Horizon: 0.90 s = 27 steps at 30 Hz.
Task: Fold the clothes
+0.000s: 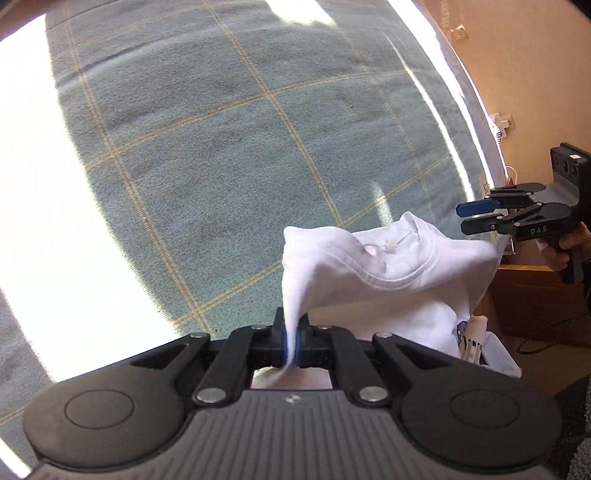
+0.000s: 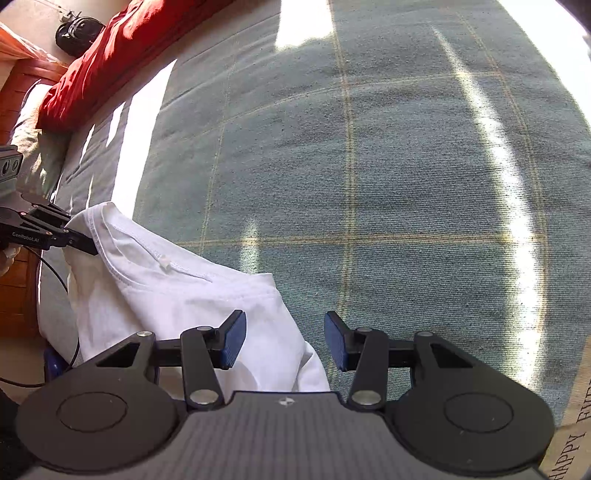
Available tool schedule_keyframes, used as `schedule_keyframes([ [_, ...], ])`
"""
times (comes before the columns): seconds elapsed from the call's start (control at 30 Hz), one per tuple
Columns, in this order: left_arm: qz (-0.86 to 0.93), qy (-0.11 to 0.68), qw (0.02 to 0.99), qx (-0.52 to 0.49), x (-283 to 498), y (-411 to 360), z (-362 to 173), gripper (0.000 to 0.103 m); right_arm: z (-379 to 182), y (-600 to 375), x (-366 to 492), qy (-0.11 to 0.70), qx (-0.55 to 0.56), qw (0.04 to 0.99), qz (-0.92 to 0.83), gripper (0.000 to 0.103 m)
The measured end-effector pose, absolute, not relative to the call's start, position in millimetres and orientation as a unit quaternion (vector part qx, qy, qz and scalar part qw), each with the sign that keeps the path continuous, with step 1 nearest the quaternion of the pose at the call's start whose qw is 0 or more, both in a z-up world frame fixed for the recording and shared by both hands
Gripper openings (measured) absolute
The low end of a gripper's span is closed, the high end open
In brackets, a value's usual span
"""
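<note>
One gripper [image 1: 292,341], the left, pinches the white T-shirt [image 1: 388,273]; the right gripper [image 2: 284,341] gapes empty.

"DAS" on right hand-held gripper [image 1: 476,218], "GenRobot.AI" on left hand-held gripper [image 2: 86,245]

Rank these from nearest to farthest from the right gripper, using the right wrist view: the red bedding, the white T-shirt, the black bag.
1. White T-shirt: right beneath the open right gripper, reaching left to the left gripper, which pinches it.
2. Red bedding: upper left, along the far edge of the green checked cover.
3. Black bag: top left corner, beyond the bedding.
</note>
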<state>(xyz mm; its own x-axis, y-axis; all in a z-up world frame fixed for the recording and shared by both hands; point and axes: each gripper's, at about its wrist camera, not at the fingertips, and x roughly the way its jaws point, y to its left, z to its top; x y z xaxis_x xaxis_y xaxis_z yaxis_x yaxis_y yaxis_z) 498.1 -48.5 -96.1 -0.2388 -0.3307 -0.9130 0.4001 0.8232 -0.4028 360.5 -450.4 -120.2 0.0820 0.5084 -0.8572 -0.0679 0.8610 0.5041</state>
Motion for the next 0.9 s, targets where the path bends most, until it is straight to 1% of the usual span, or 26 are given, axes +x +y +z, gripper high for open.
schedule_keyframes([
  [0.23,-0.217,0.765,0.606,0.026,482,5,-114,0.001,-138,-420,381,0.657,0.150,0.695,0.250,0.051],
  [0.43,-0.232,0.760,0.607,-0.016,480,19,-116,0.002,-156,-392,389,0.675,0.111,0.675,0.278,0.051],
  [0.47,-0.241,0.755,0.609,-0.016,480,19,-115,0.004,-157,-393,388,0.677,0.114,0.672,0.278,0.051],
  [0.53,-0.263,0.748,0.609,-0.016,481,15,-117,0.013,-163,-399,385,0.684,0.126,0.662,0.277,0.051],
  [0.6,-0.287,0.744,0.603,-0.019,483,11,-123,0.034,-169,-405,383,0.690,0.149,0.651,0.279,0.051],
  [0.67,-0.307,0.741,0.597,-0.025,485,6,-132,0.043,-175,-410,383,0.693,0.177,0.639,0.284,0.051],
  [0.77,-0.316,0.753,0.576,-0.043,489,4,-152,0.043,-185,-418,382,0.695,0.217,0.620,0.292,0.051],
  [0.9,-0.320,0.769,0.546,-0.095,488,6,-172,0.043,-198,-416,388,0.696,0.251,0.595,0.315,0.052],
])
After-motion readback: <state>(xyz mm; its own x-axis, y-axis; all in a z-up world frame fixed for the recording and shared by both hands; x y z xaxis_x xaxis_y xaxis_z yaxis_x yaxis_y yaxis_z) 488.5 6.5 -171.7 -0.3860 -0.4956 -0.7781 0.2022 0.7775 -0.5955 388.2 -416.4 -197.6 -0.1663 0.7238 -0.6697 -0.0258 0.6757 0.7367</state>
